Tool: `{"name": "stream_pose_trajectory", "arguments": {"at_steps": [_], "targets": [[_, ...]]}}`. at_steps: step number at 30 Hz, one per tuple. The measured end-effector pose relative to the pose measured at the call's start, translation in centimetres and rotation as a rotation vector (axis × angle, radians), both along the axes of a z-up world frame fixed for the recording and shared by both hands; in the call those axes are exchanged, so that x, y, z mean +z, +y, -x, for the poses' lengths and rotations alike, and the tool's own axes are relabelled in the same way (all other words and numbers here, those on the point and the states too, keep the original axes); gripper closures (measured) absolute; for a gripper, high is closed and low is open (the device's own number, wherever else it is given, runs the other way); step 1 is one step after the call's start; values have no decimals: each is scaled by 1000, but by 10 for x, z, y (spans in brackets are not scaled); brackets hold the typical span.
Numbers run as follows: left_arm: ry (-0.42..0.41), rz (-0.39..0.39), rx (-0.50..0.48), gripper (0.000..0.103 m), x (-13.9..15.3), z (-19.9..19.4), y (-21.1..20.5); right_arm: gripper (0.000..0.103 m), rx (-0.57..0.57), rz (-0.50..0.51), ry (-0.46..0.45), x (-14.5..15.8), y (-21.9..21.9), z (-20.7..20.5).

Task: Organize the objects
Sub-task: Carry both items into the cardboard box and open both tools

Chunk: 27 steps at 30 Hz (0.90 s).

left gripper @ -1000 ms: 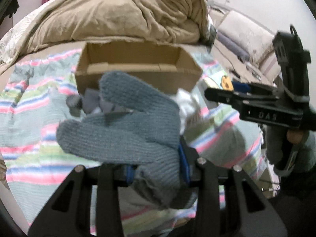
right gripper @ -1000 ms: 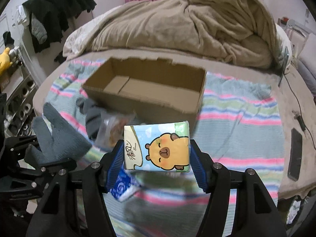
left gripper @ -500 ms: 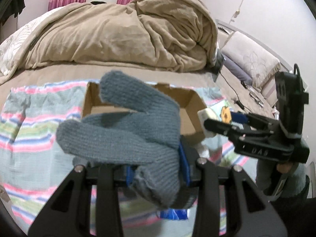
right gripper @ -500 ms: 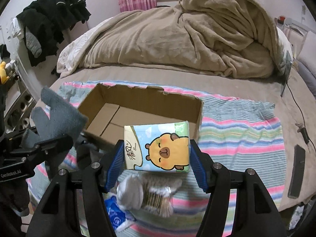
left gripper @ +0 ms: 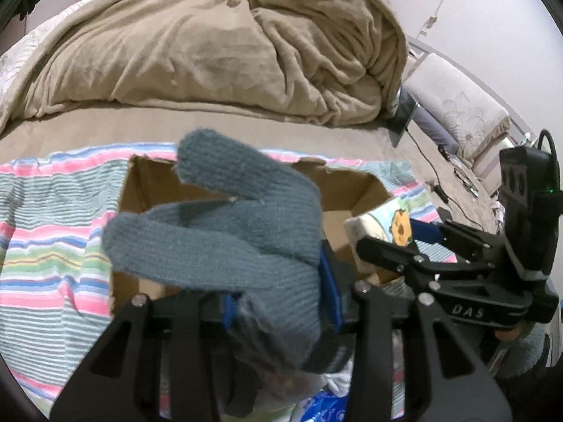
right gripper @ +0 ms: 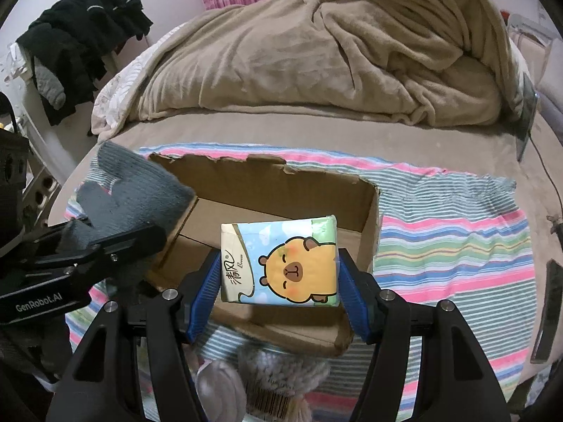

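My left gripper (left gripper: 281,288) is shut on a grey knitted glove (left gripper: 225,239) and holds it over the left part of an open cardboard box (left gripper: 352,183). The glove also shows in the right wrist view (right gripper: 133,193). My right gripper (right gripper: 279,274) is shut on a tissue pack with a capybara picture (right gripper: 281,263) and holds it above the near side of the box (right gripper: 281,193). The pack shows in the left wrist view (left gripper: 383,225), in the right gripper (left gripper: 397,246).
The box stands on a striped cloth (right gripper: 457,239) on a bed. A big beige duvet (right gripper: 334,52) lies behind it. Several loose items, including a fluffy white thing (right gripper: 281,369) and a blue packet (left gripper: 323,408), lie before the box. Dark clothes (right gripper: 81,35) hang at left.
Both grippers moved forward and up over the box with their loads. The loose pile of items has dropped below and behind the fingers.
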<state>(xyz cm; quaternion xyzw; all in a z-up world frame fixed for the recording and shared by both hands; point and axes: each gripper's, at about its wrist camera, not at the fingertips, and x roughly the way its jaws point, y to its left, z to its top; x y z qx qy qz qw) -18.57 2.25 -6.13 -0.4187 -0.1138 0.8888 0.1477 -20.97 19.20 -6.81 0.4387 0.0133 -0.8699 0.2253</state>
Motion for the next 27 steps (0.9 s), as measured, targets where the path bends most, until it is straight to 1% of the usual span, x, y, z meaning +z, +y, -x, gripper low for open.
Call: {"name": "stream_pose_trajectory", "arguments": {"at_steps": [2,3,5,9,14,16,22,27], "targets": [[-11,7,4,57,-3,3,1,36,-4,7,-6,-2,1,3],[-14,11,9,50,-4,3,1,36,-3,12,-11,-2,1,4],[-13,17,30,40,-4,3,-1,36,0,14,-14,-2,1,4],[10,16,49,33,4,-4,-4,35,-7,8,-6,2,3,0],[29,20,65,33,15,-18,-12,33,-20,12,17,13,7,-10],[34,19,71,33,19,-24,-15,23,-21,11,22,15,7,-12],[59,26,82,33,33,-48,-21,23,-17,19,39,24,8,-26],[61,33,91,33,36,-65,-25,23,-18,15,42,28,11,-42]]}}
